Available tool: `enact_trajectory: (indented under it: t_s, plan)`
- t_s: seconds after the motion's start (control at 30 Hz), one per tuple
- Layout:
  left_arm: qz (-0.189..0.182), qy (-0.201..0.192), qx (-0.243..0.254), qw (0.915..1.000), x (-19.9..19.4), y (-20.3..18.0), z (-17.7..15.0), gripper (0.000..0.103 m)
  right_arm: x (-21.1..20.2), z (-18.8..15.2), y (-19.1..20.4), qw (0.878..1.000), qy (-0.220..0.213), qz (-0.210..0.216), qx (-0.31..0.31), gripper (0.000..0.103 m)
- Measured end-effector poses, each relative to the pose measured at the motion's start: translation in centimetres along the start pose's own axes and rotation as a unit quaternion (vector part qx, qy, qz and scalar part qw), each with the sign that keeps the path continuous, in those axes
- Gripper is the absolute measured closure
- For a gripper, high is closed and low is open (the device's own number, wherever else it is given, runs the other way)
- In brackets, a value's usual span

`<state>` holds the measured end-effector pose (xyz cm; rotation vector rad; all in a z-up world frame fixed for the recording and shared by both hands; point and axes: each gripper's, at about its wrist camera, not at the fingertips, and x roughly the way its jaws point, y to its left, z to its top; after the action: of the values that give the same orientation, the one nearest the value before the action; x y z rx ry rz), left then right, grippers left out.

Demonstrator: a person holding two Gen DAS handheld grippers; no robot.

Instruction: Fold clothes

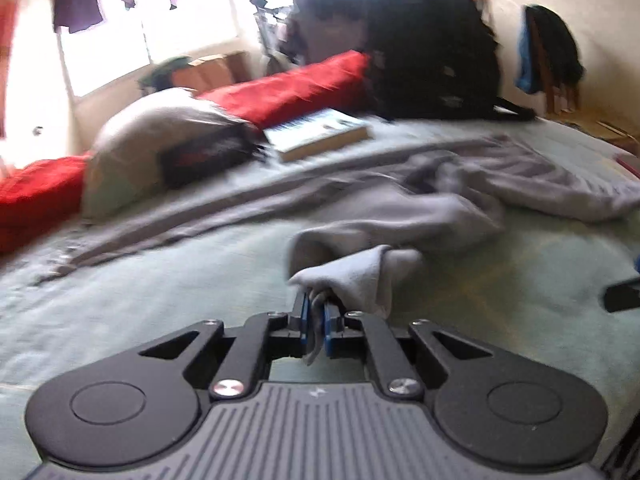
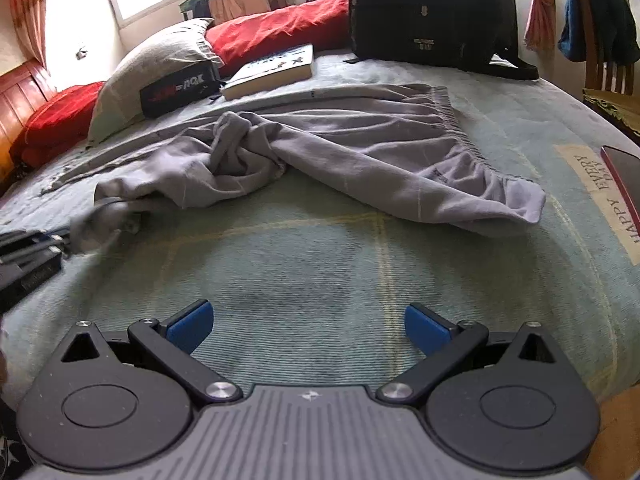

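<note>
Grey sweatpants lie spread and rumpled on the pale green bedspread, waistband to the right, one leg bunched in the middle. My left gripper is shut on the cuff end of a grey leg, lifted slightly above the bed. It shows blurred at the left edge of the right wrist view. My right gripper is open and empty, low over the bedspread in front of the pants.
A book, a black pouch, a grey pillow and red cushions lie at the far side. A black backpack stands at the back. A wooden chair with clothes stands right, off the bed.
</note>
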<state>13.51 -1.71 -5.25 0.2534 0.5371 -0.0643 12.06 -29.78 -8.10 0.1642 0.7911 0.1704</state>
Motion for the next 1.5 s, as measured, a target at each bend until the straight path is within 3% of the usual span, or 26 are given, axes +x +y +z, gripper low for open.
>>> enact_trajectory:
  t_s: [0.17,0.37,0.53,0.67,0.73,0.8,0.93,1.07,1.17,1.3,1.5]
  plan:
    - [0.080,-0.009,-0.006,0.9968,-1.4,5.6,0.2,0.098,-0.5,0.0,1.1,1.000,-0.005,0.004,-0.012,0.000]
    - [0.145,-0.010,-0.008,0.9894,-2.5,10.5,0.0,0.098,-1.0,0.0,2.4,1.000,-0.006,0.003,-0.026,0.000]
    - [0.184,-0.012,-0.005,0.9829,-3.0,13.3,-0.4,0.098,-1.0,0.1,3.0,1.000,-0.002,-0.002,-0.031,0.000]
    - [0.191,0.008,-0.026,0.9812,-2.7,15.4,-1.2,0.097,-1.0,0.1,3.5,0.999,-0.002,-0.004,-0.034,0.000]
    - [0.192,0.015,-0.032,0.9809,-2.6,16.0,-1.6,0.092,-1.0,0.1,3.6,0.999,-0.001,-0.005,-0.035,0.000]
    - [0.164,0.018,-0.034,0.9857,-2.9,15.8,-2.1,0.085,-0.7,0.1,3.6,0.999,0.001,-0.007,-0.034,0.000]
    - [0.109,0.026,-0.046,0.9926,-3.4,14.2,-2.3,0.056,-0.5,0.1,2.8,1.000,0.005,-0.011,-0.025,0.000]
    - [0.034,0.018,-0.042,0.9984,-3.6,11.0,-1.4,0.052,-0.7,0.4,1.2,1.000,0.004,-0.008,-0.009,0.000]
    - [-0.026,0.012,-0.020,0.9994,-3.2,7.8,-0.2,0.035,-0.5,0.8,-0.1,1.000,0.003,-0.003,0.001,0.000]
    - [-0.086,0.010,0.032,0.9957,-1.5,2.4,0.8,0.033,0.2,1.4,-1.1,1.000,-0.001,-0.005,-0.016,0.000]
    - [-0.078,0.000,0.089,0.9930,1.6,-1.9,1.2,0.033,2.4,2.3,-2.1,0.999,0.009,0.033,-0.013,0.000]
